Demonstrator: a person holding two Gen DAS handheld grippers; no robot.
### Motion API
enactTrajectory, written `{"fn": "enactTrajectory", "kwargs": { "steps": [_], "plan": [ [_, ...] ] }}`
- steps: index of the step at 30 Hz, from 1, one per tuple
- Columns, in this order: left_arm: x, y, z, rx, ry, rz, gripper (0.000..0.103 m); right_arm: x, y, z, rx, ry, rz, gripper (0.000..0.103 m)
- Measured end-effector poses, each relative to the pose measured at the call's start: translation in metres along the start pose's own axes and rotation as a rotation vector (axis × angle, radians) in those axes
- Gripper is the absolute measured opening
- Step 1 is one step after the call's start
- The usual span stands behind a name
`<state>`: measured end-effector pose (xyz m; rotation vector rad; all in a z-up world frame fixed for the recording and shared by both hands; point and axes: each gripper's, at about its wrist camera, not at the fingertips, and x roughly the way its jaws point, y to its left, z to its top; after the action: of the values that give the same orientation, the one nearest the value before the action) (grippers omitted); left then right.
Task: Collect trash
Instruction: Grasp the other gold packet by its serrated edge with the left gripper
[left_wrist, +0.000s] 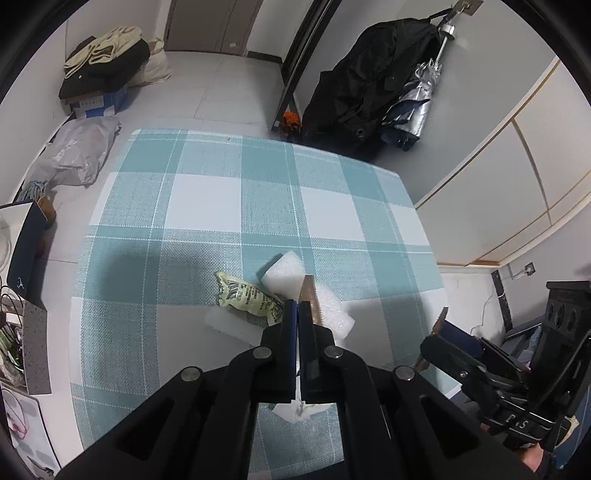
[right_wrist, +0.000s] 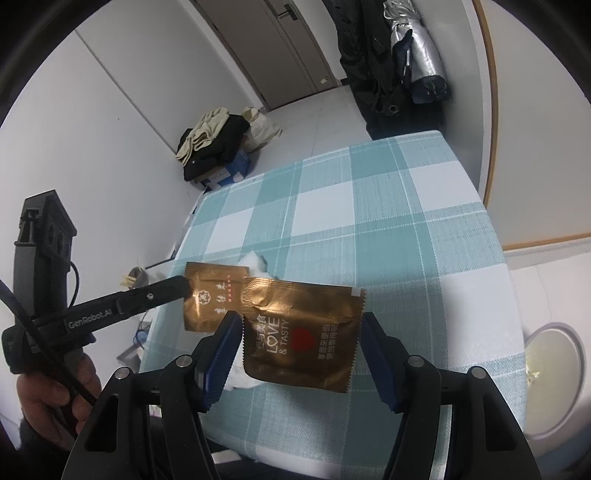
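My left gripper (left_wrist: 298, 310) is shut on a small gold wrapper (left_wrist: 309, 299), seen edge-on above the checked tablecloth (left_wrist: 207, 206); the right wrist view shows it (right_wrist: 210, 295) pinched by the left gripper's tip (right_wrist: 181, 287). A larger gold "LOVE & TASTY" wrapper (right_wrist: 303, 332) sits between my right gripper's (right_wrist: 301, 350) open fingers; what holds it up is unclear. On the cloth lie a yellow wrapper (left_wrist: 247, 295), white foam pieces (left_wrist: 284, 271) and a crumpled tissue (right_wrist: 240, 376).
A round white bin (right_wrist: 554, 376) stands on the floor right of the table. A black coat and a silver umbrella (left_wrist: 410, 107) hang beyond the far edge. Clothes on a box (left_wrist: 103, 70) and a grey bag (left_wrist: 74, 151) lie on the floor at left.
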<state>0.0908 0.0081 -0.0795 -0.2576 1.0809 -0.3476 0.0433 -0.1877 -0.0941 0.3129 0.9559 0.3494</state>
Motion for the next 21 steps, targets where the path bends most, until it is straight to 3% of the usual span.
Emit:
{"fn": "enactTrajectory", "kwargs": {
  "steps": [7, 21],
  "plan": [
    [-0.015, 0.001, -0.003, 0.006, -0.066, 0.008, 0.000, -0.003, 0.003, -0.004, -0.009, -0.009, -0.012, 0.064],
    [-0.010, 0.005, -0.015, 0.002, -0.041, 0.002, 0.000, 0.000, 0.011, -0.006, -0.024, -0.010, -0.016, 0.064]
  ]
}}
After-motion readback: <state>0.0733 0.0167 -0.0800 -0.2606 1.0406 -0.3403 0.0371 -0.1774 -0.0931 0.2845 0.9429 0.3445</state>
